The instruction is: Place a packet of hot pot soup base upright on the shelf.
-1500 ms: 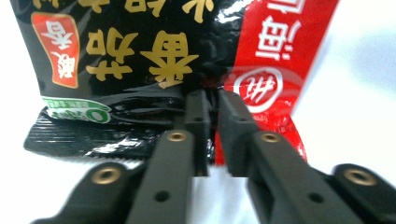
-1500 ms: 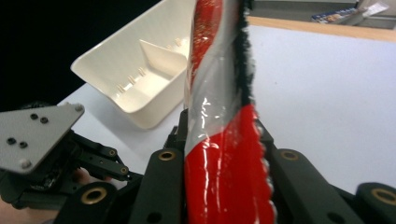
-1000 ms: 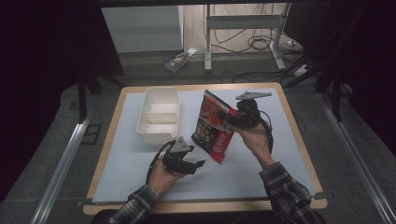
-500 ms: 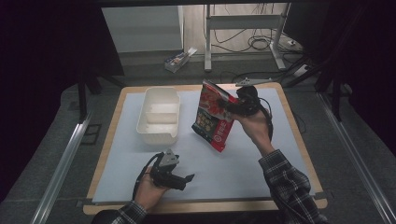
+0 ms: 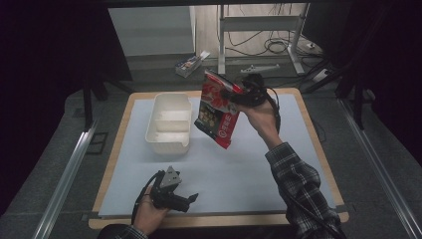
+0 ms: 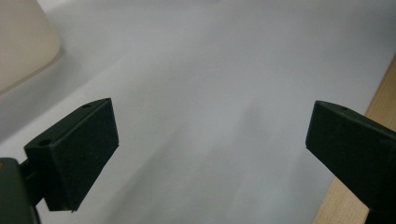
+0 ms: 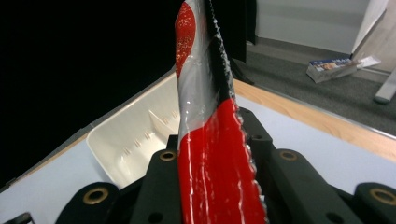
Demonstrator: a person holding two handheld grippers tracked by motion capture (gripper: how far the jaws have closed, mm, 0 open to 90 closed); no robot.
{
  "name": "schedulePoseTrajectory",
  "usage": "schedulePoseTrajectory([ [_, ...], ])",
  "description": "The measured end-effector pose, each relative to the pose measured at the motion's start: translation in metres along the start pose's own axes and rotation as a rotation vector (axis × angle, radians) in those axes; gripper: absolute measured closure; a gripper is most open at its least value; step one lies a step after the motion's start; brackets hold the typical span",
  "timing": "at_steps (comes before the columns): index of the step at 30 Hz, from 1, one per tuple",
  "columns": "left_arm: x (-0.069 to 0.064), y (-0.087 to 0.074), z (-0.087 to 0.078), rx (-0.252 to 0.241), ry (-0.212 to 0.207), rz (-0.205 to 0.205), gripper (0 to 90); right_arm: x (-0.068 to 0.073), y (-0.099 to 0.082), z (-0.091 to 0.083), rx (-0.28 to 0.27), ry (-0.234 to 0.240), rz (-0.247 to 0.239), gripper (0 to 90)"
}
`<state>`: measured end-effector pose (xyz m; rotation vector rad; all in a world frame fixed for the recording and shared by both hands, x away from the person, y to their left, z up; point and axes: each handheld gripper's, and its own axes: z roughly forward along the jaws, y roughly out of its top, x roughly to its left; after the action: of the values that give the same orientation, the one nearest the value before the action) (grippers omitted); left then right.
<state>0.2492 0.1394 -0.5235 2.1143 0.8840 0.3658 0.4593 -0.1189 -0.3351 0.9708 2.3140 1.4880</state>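
A red snack bag [image 5: 218, 112] hangs in the air just right of the white divided container [image 5: 168, 124]. My right gripper [image 5: 235, 94] is shut on the bag's top edge. In the right gripper view the crimped bag edge [image 7: 210, 154] stands upright between the jaws of my right gripper [image 7: 212, 140], with the container [image 7: 135, 140] below it to the left. My left gripper [image 5: 189, 199] lies low near the table's front edge. Its jaws have just been opening, and in the left gripper view my left gripper [image 6: 210, 149] stands wide with only the white mat between its jaws.
A white mat [image 5: 239, 174] covers the wooden table [image 5: 219, 220]. A corner of the container [image 6: 23, 42] sits up and left of the left jaws. On the floor beyond the table lie a small box [image 5: 191, 62] and metal frame legs [image 5: 221, 45].
The right gripper has lifted the bag higher and slightly toward the container. The left hand has drawn back toward the front edge, and its jaws have opened.
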Motion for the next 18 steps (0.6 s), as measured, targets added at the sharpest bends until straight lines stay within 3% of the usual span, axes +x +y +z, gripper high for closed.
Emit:
schedulePoseTrajectory([
  [11, -0.003, -0.005, -0.006, 0.002, 0.005, -0.007, 2.0, 0.001, 0.027, 0.035, -0.013, 0.035, -0.007, 73.7],
  [18, -0.002, -0.009, -0.013, -0.019, 0.001, -0.029, 0.5, 0.003, 0.042, 0.07, -0.007, 0.048, -0.027, 73.7],
])
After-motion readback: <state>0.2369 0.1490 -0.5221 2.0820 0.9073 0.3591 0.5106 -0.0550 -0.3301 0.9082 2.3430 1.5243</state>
